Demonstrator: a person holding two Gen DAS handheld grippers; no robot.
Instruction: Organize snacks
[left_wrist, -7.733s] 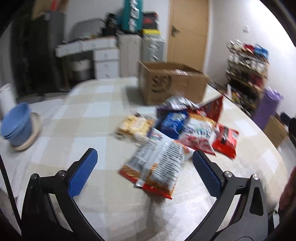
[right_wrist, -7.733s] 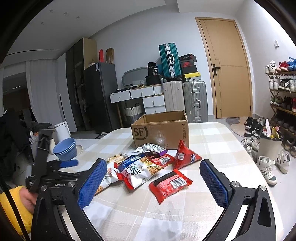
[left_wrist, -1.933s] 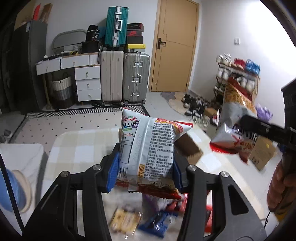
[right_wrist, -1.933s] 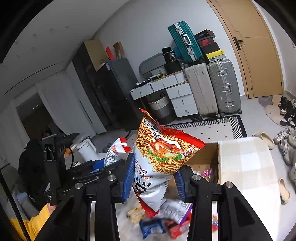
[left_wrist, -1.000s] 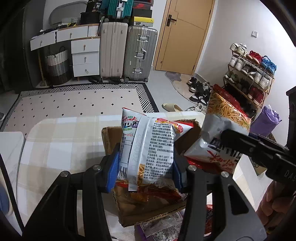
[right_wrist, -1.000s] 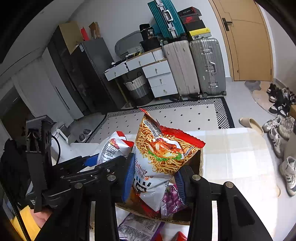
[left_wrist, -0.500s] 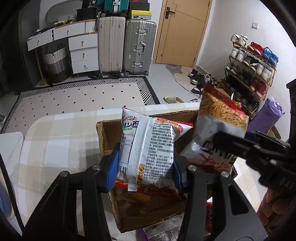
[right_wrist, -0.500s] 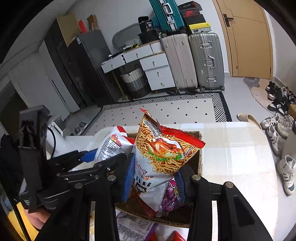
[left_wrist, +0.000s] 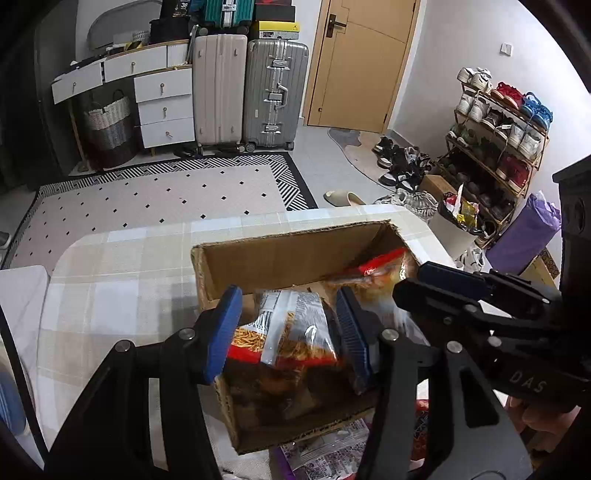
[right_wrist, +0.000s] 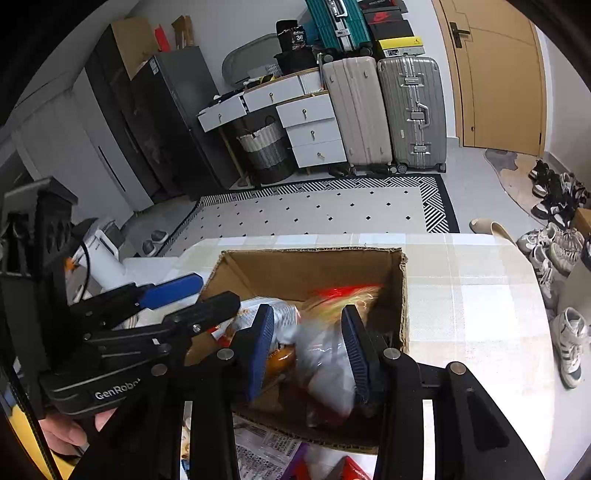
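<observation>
Brown cardboard box (left_wrist: 295, 254); beige-and-white checked tablecloth (left_wrist: 122, 280). Noodle snack bag (left_wrist: 291, 332): white back panel, orange-red edges. Blue pads (left_wrist: 223, 332), black gripper frames. White rug (right_wrist: 332, 210) with black diamonds, striped border. Teal suitcase (right_wrist: 338, 22).

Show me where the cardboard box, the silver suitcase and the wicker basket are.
cardboard box (left_wrist: 280, 258), left wrist view, inner far wall.
silver suitcase (left_wrist: 275, 92), left wrist view, front shell.
wicker basket (right_wrist: 267, 149), right wrist view, woven side.

L gripper (left_wrist: 288, 328) opening; both bags now in box (left_wrist: 295, 254).
</observation>
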